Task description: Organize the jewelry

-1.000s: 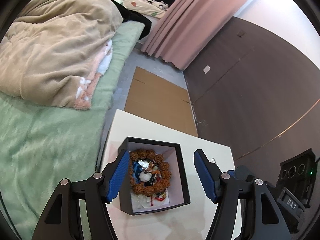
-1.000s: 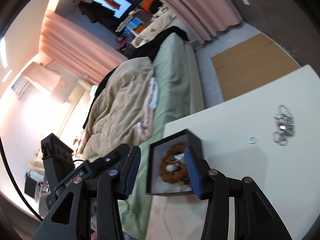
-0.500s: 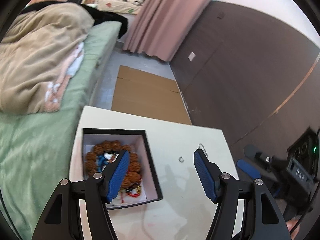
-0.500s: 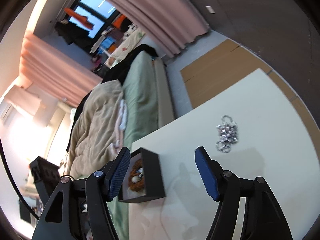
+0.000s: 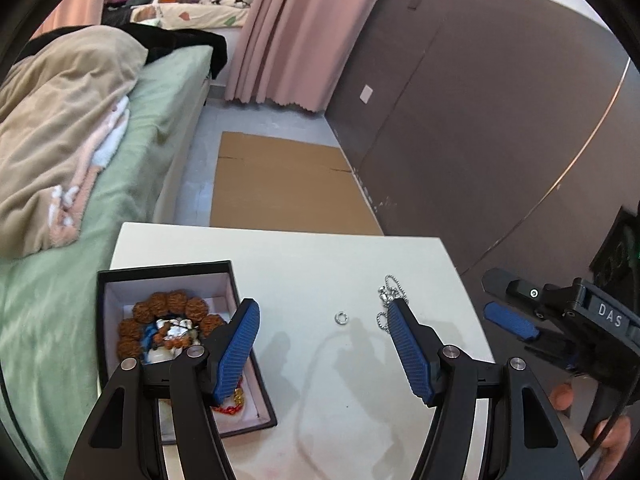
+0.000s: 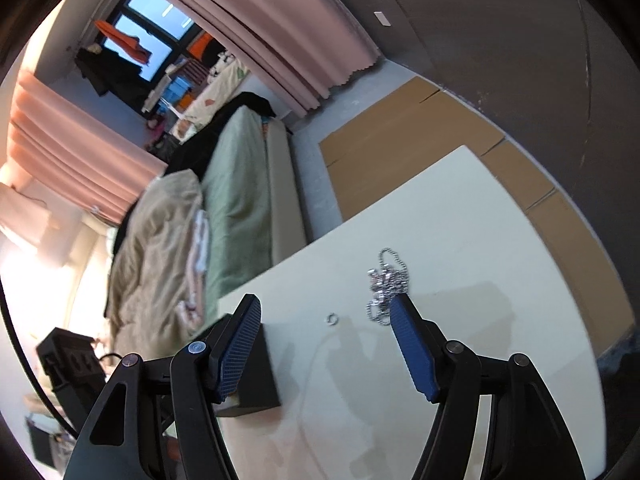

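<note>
Silver ball-chain necklace (image 5: pixel 390 300) bunched on white table (image 5: pixel 320 264), small silver ring (image 5: pixel 340 318) beside it, black box (image 5: pixel 168 270) holding brown bead bracelet (image 5: pixel 168 312), left tool (image 5: pixel 324 320) and right tool (image 6: pixel 326 322) both gaping, empty

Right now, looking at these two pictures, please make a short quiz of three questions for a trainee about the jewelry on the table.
1. True or false: the small ring lies inside the black box.
2. Which piece lies nearest the right edge of the table in the left wrist view? A) bead bracelet B) silver chain C) small ring
3. Fill in: both the left gripper and the right gripper are ____ and hold nothing.

Key: 1 false; 2 B; 3 open
</note>
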Motion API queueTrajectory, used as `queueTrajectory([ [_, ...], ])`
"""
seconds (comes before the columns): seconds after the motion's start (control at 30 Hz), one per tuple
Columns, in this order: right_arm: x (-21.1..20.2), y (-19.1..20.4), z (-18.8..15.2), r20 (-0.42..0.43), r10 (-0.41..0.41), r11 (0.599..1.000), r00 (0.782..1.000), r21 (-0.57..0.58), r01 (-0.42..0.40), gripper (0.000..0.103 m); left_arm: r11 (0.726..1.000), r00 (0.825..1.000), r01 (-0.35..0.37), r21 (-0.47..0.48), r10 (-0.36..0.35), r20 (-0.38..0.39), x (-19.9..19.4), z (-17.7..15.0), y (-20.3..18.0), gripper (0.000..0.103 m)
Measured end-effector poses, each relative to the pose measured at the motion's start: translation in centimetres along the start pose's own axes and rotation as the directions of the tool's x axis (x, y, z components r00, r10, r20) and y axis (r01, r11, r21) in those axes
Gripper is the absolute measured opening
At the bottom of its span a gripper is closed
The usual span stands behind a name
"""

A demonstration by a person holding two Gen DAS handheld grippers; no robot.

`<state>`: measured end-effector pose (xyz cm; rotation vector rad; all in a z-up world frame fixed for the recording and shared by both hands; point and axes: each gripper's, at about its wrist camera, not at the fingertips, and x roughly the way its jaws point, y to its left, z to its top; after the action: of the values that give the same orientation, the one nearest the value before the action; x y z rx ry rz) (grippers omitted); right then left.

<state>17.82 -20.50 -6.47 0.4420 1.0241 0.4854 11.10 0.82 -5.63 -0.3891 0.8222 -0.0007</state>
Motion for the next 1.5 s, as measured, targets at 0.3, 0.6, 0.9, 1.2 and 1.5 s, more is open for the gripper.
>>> queueTrajectory([
  [0.3,1.9,-2.2,1.2,-0.055,-0.067,0.995,0.996,0.064,0.070,0.068,0.998,0.996,0.002,0.063,0.004,-0.087,4.6,-0.2,-2.1,0.052],
  [0.6,1.9,-4.0,1.9,-0.067,-0.091,0.988,0.994,0.119,0.098,0.068,0.990,0.983,-0.055,0.134,0.077,-0.166,8.4,-0.9,-3.4,0.048],
  [0.9,2.3,-4.1,1.5,-0.090,-0.105,0.988,0.990,0.107,0.115,0.068,0.981,0.972,-0.116,0.152,0.144,-0.185,10.4,-1.9,-3.7,0.042],
  [1.2,2.6,-4.1,1.4,-0.109,-0.110,0.986,0.988,0.111,0.122,0.068,0.974,0.972,-0.129,0.184,0.161,-0.170,10.8,-2.3,-4.4,0.008],
  [1.5,4.2,-3.1,1.0,-0.143,-0.148,0.987,0.979,0.048,0.156,0.068,0.993,0.980,-0.039,0.115,0.060,-0.190,9.1,-1.6,-3.3,0.000],
])
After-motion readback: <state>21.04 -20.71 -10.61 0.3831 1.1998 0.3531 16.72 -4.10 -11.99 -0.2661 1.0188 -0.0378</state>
